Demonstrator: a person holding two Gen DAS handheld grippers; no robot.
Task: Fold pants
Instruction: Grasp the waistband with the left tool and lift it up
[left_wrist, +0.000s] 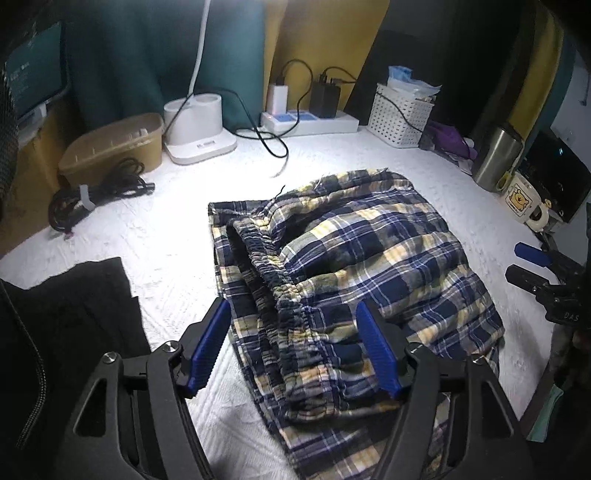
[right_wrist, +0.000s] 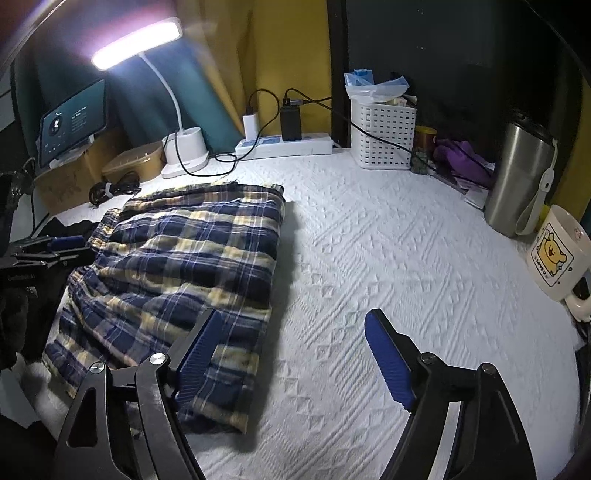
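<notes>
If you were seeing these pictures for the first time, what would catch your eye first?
The folded plaid pants lie in a bundle in the middle of the white bed cover, waistband toward the left tongs, which hang open above it. The lit desk lamp glares at the far left. At the right edge stand a steel flask and a cartoon mug.

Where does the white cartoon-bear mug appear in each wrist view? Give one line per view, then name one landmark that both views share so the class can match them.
Left wrist view: the mug stands at the right edge, just below the steel tumbler.
Right wrist view: the mug sits at the far right edge, again below and right of the tumbler.
Shared landmark: the white slotted basket at the back of the white cover.
</notes>
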